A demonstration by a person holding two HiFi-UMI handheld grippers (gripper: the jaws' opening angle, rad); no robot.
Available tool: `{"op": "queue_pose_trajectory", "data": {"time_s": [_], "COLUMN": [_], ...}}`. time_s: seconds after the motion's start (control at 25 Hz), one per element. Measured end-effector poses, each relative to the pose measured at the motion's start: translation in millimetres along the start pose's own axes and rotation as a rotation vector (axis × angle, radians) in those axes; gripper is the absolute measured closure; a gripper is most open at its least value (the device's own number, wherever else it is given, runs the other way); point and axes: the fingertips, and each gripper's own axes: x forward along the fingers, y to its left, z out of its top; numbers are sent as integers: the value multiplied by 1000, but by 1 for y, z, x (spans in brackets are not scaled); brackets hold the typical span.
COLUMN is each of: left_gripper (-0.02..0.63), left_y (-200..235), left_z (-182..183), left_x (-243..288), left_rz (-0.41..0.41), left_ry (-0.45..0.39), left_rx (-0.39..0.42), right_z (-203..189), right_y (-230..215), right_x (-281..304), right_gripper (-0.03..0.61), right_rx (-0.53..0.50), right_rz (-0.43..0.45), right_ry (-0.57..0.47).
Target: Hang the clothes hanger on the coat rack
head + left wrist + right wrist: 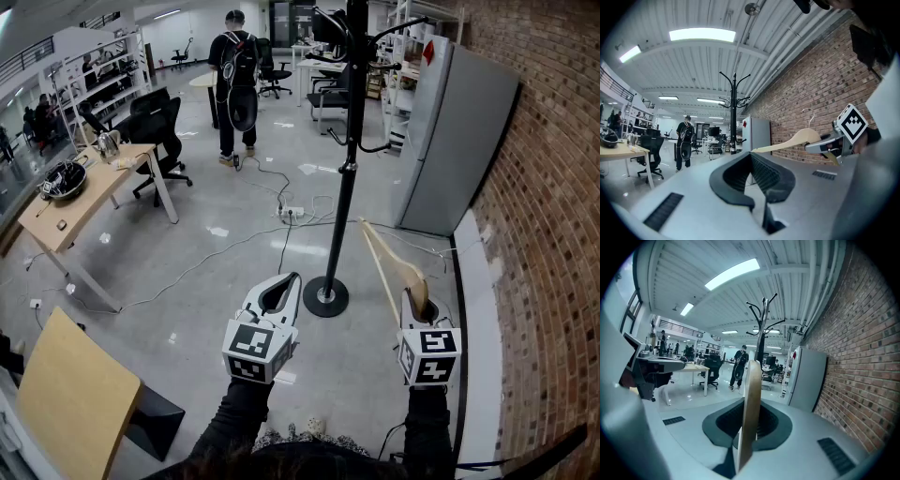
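Looking down from the head view, the coat rack [349, 169] rises as a black pole from a round base on the floor, straight ahead between the two tools. The right gripper [415, 302] sits right of the rack's base, its jaws clamped on the wooden clothes hanger [386, 261]. One arm of the hanger slants toward the pole but stops short of it. The left gripper [281, 289] hovers left of the base, jaws together and empty. I judge it a spare, since one tool is enough for carrying. A grey cabinet [455, 141] stands right of the rack, and a person with a backpack [234, 75] stands well beyond it.

From the left gripper view, the jaws meet at their tips with nothing between them. The rack's curved branches spread near the ceiling. Right of the rack, the hanger's wire hook [809, 115] points upward, probably so it can drop over a branch.

In the right gripper view, the hanger stands edge-on and upright, pinched firmly between the jaws, with the rack directly behind it. That alignment suggests an approach. The hanger is not yet hung, and it must go high to reach a branch.
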Motion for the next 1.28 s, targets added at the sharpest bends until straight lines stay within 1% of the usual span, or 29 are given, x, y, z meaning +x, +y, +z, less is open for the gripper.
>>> {"op": "queue_pose_trajectory", "data": {"time_s": [0.12, 0.28, 0.56, 0.76, 0.96, 1.16, 1.28], "left_gripper": [606, 606, 606, 606, 606, 606, 606], "left_y": [-2, 1, 15, 40, 66, 113, 128], "left_z": [5, 2, -7, -14, -7, -4, -3], "left_x": [24, 48, 74, 101, 149, 194, 218], "left_rz": [-6, 12, 26, 33, 4, -16, -29], "left_ry": [-3, 6, 34, 50, 34, 19, 21], "left_rx": [-10, -6, -7, -8, -2, 3, 1], "right_z": [2, 1, -2, 0, 10, 28, 35], "right_y": [-19, -39, -62, -73, -86, -82, -89], "right_x": [17, 39, 77, 115, 160, 214, 237], "right_gripper": [537, 537, 537, 537, 537, 537, 537], "right_rx": [-2, -17, -18, -20, -15, -28, -23], "right_rz": [-5, -15, -43, -68, -94, -119, -131], "right_ry": [-2, 10, 35, 58, 75, 73, 80]}}
